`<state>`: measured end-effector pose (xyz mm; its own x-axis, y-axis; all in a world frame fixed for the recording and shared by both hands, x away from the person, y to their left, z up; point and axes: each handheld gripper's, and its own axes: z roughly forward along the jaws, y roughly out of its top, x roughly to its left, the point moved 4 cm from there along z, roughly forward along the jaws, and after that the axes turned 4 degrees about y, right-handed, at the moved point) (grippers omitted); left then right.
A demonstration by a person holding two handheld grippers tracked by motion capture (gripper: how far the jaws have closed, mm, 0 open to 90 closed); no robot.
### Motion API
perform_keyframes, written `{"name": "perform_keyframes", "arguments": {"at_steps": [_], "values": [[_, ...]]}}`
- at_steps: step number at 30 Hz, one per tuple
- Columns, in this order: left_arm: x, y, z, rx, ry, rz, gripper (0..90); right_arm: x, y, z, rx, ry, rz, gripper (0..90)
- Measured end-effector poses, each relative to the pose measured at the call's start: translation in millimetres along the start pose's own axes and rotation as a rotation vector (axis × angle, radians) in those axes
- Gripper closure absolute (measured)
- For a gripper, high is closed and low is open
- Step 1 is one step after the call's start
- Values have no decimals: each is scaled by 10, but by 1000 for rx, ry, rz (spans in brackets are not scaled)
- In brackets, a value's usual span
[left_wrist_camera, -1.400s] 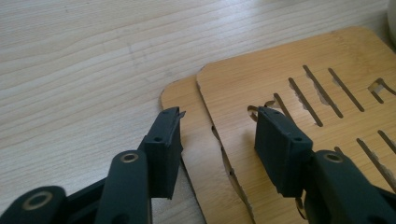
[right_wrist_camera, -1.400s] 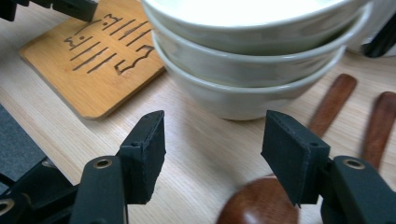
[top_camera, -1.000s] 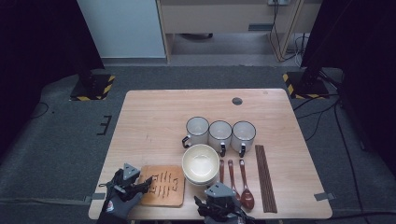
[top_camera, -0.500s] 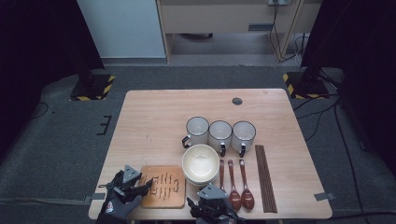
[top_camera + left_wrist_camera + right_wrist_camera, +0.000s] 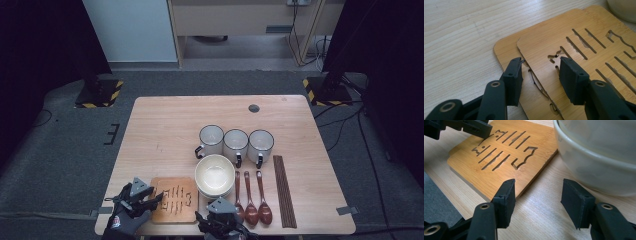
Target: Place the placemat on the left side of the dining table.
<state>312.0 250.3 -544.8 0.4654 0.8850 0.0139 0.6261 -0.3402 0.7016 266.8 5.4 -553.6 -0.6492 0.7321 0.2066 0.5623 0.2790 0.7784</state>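
At the near-left corner of the table we see the left gripper in the high view, tips reaching over the left edge of the wooden trivets. From above those look like one slab w/ slots. The left gripper view tells more: two trivets, stacked, top one shifted a bit so the lower one's corner sticks out at the near-left. The left gripper has its jaws astride that corner area, apart w/ a gap, and they have just been closing in; the top trivet's edge lies between them, pads not pressing yet as far as we can tell.

Moving right: the right gripper sits at the near edge, just below the bowl. The right gripper view gives what the high view can't: its jaws stand apart over bare tabletop, w/ nothing between them, the trivets' near-right corner beside the left jaw, the bowl's wall near the right jaw. It also catches the left gripper on the trivets' far corner.

Count, left to right: 2 trivets, 1 bowl (whether it's a stack we can't tell), 3 mugs in a row behind, 3 wooden spoons, then chopsticks at the far right, no. unclear.
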Motion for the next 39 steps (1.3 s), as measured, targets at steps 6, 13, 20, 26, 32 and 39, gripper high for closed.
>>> {"name": "perform_keyframes", "arguments": {"at_steps": [6,13,20,26,32,39], "values": [[21,-1,5,0,-10,-16,512,6,-1,18,-16,2,9,444],[41,-2,17,-11,-1,-39,446,11,-22,48,-22,2,9,444],[53,28,-1,-62,-32,-102,377,12,-55,64,-32,13,21,465],[46,63,-23,-107,-80,-166,354,14,-69,78,-31,18,14,475],[8,79,-11,-107,-107,-180,331,18,-74,90,-38,19,-9,477],[-44,86,35,-81,-140,-201,311,23,-87,95,-52,20,-15,480]]}}
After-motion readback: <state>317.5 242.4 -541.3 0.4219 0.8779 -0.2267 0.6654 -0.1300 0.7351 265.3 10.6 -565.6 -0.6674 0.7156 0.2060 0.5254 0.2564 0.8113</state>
